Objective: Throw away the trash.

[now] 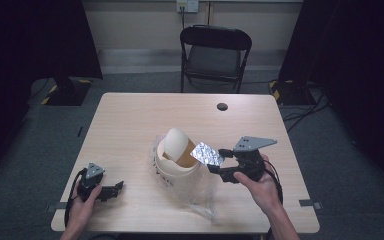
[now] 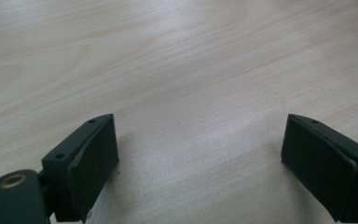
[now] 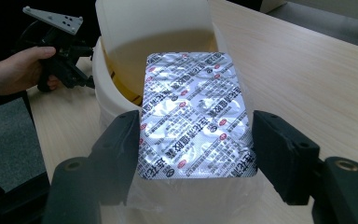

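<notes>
A silver foil blister pack (image 1: pixel 207 153) (image 3: pixel 193 107) hangs tilted just over the right rim of a small white bin (image 1: pixel 177 172) (image 3: pixel 112 100). My right gripper (image 1: pixel 219 160) (image 3: pixel 196 140) is shut on the pack, one jaw on each long edge. The bin's cream swing lid (image 1: pixel 176 142) is tipped up and shows a brown inside. My left gripper (image 1: pixel 116 189) (image 2: pixel 200 154) rests on the table (image 1: pixel 130 130) near the front left corner, open, with only bare wood between its jaws. It also appears far off, held by a hand, as the left gripper (image 3: pixel 63 60) in the right gripper view.
Crumpled clear plastic (image 1: pixel 200 197) lies under and in front of the bin. A dark round hole (image 1: pixel 222 106) sits near the table's far edge. A black folding chair (image 1: pixel 215 50) stands beyond the table, with cables (image 1: pixel 305 107) on the floor at the right.
</notes>
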